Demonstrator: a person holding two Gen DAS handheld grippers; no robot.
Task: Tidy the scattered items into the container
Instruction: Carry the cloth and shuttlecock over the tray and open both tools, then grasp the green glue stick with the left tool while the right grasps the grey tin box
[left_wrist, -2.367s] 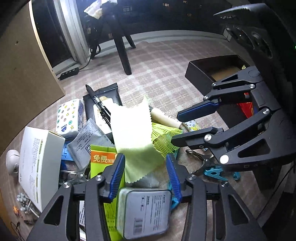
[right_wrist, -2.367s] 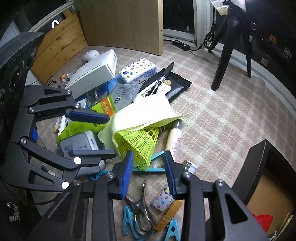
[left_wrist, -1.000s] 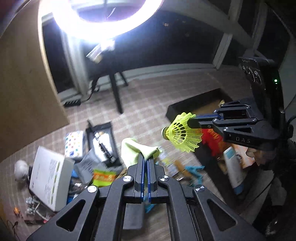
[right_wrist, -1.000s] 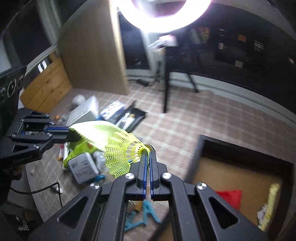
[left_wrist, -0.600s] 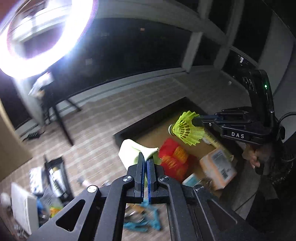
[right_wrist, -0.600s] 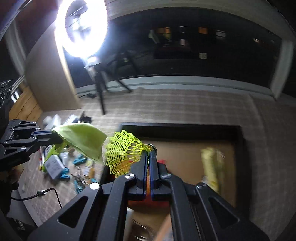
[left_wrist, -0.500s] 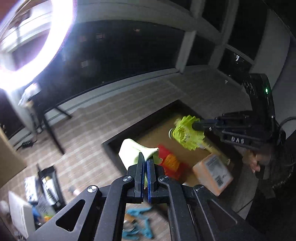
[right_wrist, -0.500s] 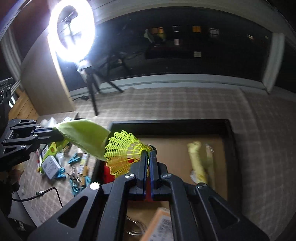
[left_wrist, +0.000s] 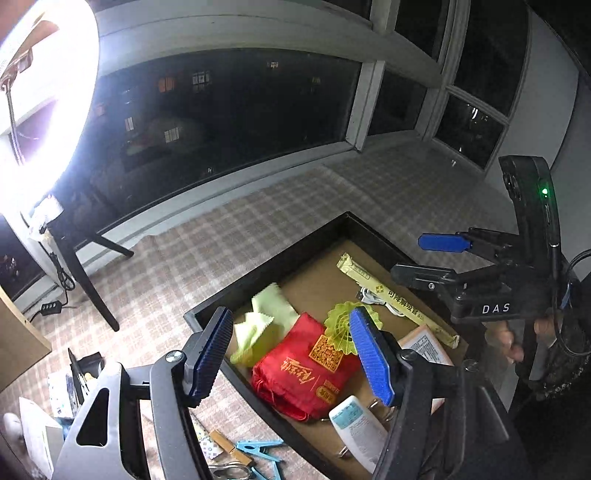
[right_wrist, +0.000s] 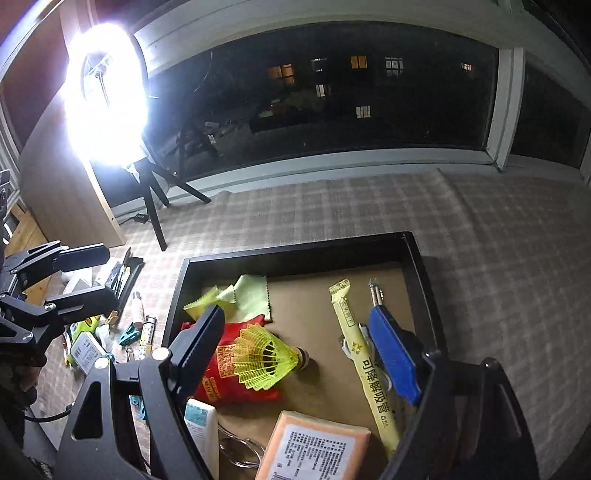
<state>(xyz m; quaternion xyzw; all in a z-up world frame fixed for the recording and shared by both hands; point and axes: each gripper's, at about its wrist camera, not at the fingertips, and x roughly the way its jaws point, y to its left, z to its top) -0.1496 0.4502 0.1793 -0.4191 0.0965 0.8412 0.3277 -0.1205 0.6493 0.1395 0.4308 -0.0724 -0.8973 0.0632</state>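
Two items had just gone into the black shallow box with a brown cardboard floor (right_wrist: 413, 258): the pale green cloth with pinked edges (right_wrist: 243, 295) lay crumpled in its far left corner, and the yellow plastic shuttlecock (right_wrist: 264, 356) rested on its side against the red fabric pouch with gold print (right_wrist: 225, 373). The left gripper (left_wrist: 295, 350) and the right gripper (right_wrist: 306, 347) hovered over the box; both sets of jaws had just been opening and stood wide, with nothing between them.

Already inside were a long yellow paper-wrapped stick (right_wrist: 364, 362), an orange box with a printed label (right_wrist: 314, 450), a white tube (right_wrist: 201, 432) and a metal clip, partly hidden. Much remained: on the checked mat (right_wrist: 332, 214) left of the box lay teal clothespegs (right_wrist: 129, 336), a white charger-like block (right_wrist: 86, 354), pens and small packets.

The right gripper's body read "DAS" (left_wrist: 495, 308). The yellow wrapper bore Chinese characters, seemingly "可降解吸管"; the pouch's gold script was unreadable.
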